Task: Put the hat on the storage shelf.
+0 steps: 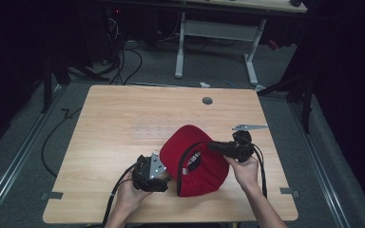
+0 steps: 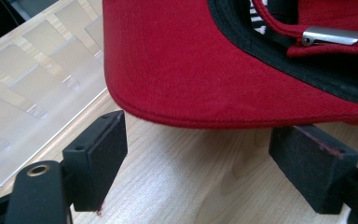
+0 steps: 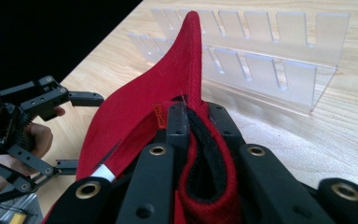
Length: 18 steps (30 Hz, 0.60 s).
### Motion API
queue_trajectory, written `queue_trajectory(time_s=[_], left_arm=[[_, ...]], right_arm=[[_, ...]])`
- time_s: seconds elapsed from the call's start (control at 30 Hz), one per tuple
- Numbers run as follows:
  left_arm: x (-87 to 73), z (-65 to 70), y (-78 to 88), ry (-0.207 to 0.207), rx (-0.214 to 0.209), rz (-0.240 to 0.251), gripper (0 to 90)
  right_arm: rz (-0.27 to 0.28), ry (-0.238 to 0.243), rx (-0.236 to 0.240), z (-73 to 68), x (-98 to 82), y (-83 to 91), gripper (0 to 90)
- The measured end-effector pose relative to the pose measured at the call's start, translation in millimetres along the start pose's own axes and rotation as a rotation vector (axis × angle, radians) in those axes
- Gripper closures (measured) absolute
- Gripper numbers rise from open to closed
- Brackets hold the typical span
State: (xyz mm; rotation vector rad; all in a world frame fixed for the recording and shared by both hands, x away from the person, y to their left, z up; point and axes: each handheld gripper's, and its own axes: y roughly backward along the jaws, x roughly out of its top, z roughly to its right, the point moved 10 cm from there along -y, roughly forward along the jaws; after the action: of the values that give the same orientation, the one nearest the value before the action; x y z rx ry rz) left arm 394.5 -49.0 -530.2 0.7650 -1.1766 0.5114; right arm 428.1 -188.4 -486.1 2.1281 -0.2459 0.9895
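A red cap [image 1: 197,161] lies on the wooden table [image 1: 123,114], right of the middle, with its black-lined inside turned toward me. My right gripper [image 1: 211,145] reaches in from the right and is shut on the cap's back rim. The right gripper view shows that gripper [image 3: 198,114] pinching the red cloth and the black sweatband [image 3: 205,158]. My left gripper [image 1: 167,176] rests at the cap's left edge. In its own view the left gripper [image 2: 205,156] stands open, with the cap's red edge [image 2: 191,60] just beyond the pads and a silver strap buckle [image 2: 333,36] at the upper right.
A clear slotted plastic rack [image 3: 261,60] lies on the table beyond the cap, also faint in the high view [image 1: 154,132]. A grey cable hole [image 1: 207,100] and a metal bracket [image 1: 249,127] sit toward the far right. Cables trail from both grippers.
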Motion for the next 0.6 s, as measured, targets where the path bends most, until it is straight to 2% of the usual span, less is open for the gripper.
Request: queue_trajectory(time_s=[0.23,0.3,0.43,0.5,0.6], left_arm=[[-4.0,-1.0,-2.1,-0.029,0.012,-0.018,19.3],[-4.3,-0.7,-2.8,-0.047,0.016,-0.016,19.7],[-1.2,-0.8,-3.5,-0.057,0.017,0.0,20.9],[-1.3,-1.8,-4.3,-0.081,0.026,0.001,21.7],[-0.6,-2.7,-4.2,-0.082,0.034,0.005,24.2]], right_arm=[[-0.031,-0.013,-0.018,0.7,-1.7,-4.2,81.1],[-0.036,-0.013,-0.016,1.0,-2.0,-4.7,81.1],[-0.044,-0.031,0.008,-1.2,-3.0,-5.2,81.1],[-0.049,-0.028,0.003,-1.1,-3.3,-5.7,81.0],[-0.058,-0.031,0.0,-1.1,-5.2,-7.2,81.0]])
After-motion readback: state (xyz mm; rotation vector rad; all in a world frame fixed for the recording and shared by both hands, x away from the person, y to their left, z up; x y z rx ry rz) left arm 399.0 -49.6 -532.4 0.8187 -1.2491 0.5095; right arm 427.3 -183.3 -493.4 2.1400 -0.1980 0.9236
